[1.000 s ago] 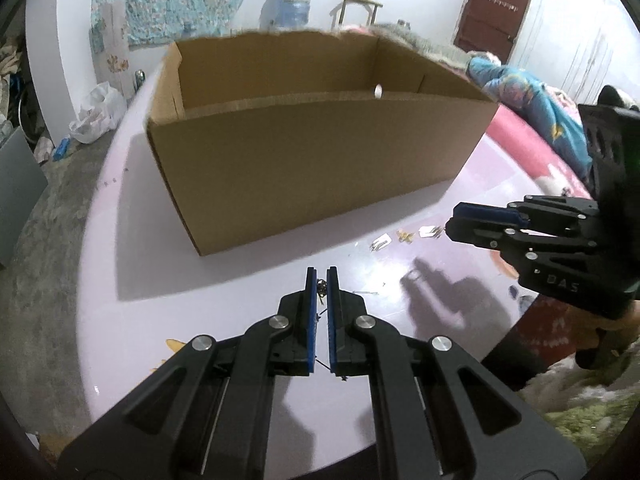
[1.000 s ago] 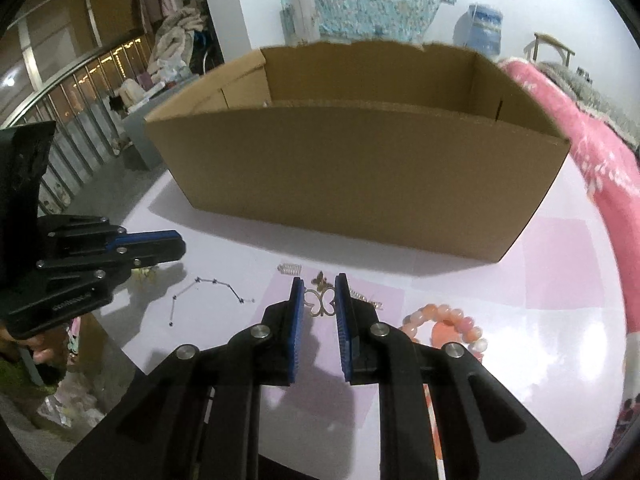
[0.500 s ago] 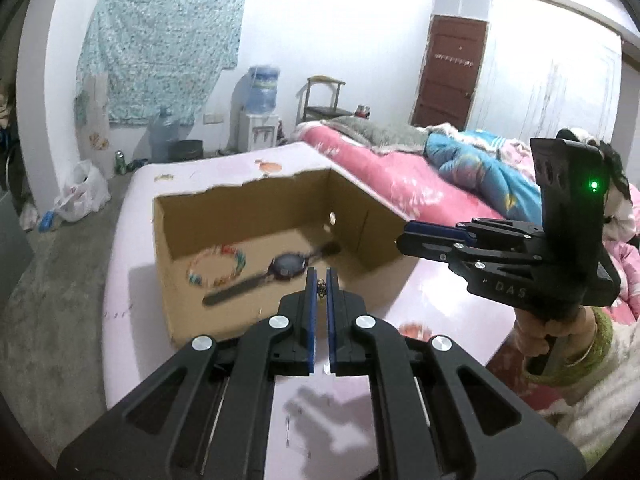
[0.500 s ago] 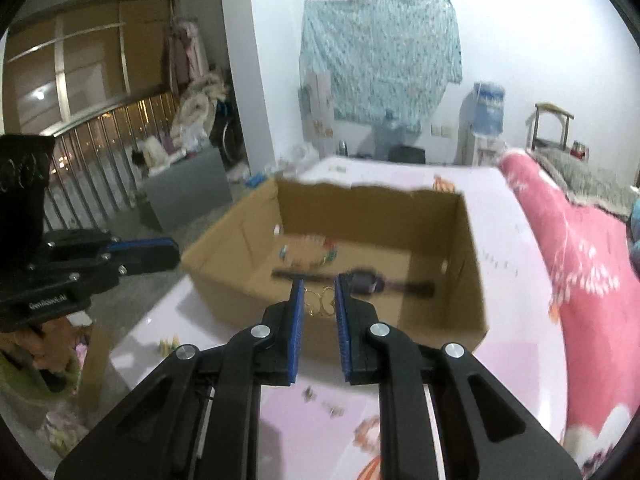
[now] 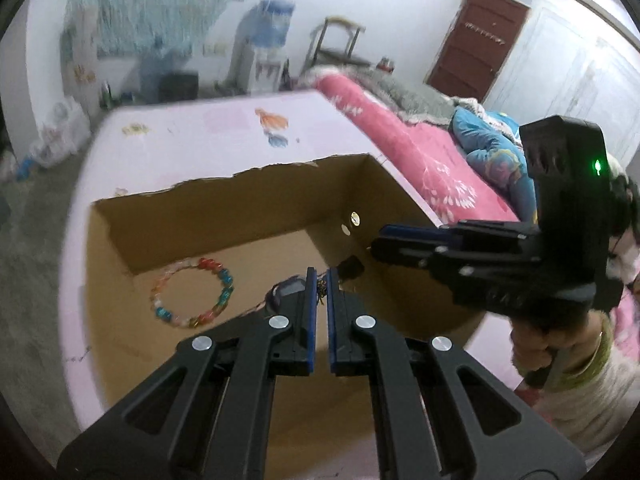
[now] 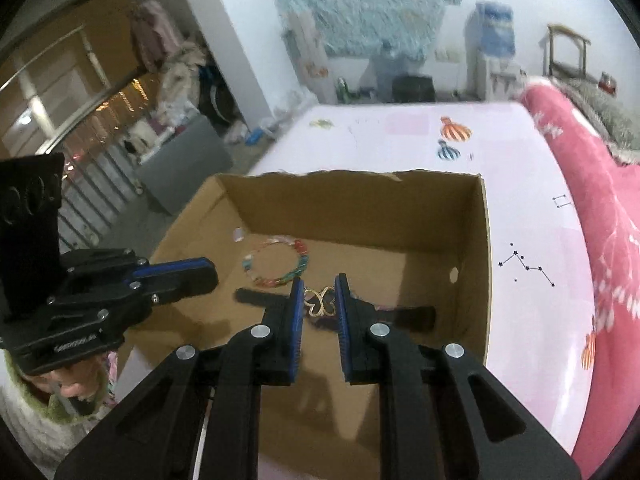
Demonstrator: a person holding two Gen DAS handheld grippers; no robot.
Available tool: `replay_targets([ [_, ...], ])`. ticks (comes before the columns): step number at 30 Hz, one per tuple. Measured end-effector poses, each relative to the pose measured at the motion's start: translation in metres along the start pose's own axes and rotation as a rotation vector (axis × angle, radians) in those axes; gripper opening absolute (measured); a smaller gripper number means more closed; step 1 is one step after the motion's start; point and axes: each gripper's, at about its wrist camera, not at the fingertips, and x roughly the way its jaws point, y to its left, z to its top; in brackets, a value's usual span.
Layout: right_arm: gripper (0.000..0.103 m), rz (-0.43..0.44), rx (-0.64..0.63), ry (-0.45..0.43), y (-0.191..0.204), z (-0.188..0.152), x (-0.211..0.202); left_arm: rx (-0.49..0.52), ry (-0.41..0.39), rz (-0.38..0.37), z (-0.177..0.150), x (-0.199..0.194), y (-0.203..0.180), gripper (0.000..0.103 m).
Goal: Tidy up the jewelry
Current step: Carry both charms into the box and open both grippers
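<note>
Pink table [image 6: 520,208]; both grippers, each clamping jewelry, above open box [image 6: 486,264].

One box [image 6: 472,240], one bead bracelet [image 6: 276,262], one watch [image 6: 412,314]

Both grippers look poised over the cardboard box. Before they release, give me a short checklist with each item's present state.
1. Right gripper clamped on the butterfly charm: ok.
2. Left gripper shut on a small dark trinket: ok; what it is, cannot tell.
3. Both tips above the open cardboard box: ok.
4. Beaded bracelet and watch already lying inside: ok.
5. Grippers apart from each other: ok.
</note>
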Motion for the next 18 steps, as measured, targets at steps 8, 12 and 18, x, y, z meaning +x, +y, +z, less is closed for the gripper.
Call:
replay_targets([
  [8, 0.017, -0.049, 0.014, 0.059, -0.018, 0.035, 0.036, -0.114, 0.190, 0.018, 0.034, 0.073, 0.036, 0.004],
  [12, 0.018, -0.047, 0.031, 0.038, -0.028, 0.038, 0.032, -0.128, 0.200, 0.016, 0.035, 0.082, 0.039, 0.004],
  [18, 0.018, -0.048, 0.043, 0.010, -0.034, 0.039, 0.022, -0.134, 0.187, 0.014, 0.038, 0.075, 0.042, 0.005],
])
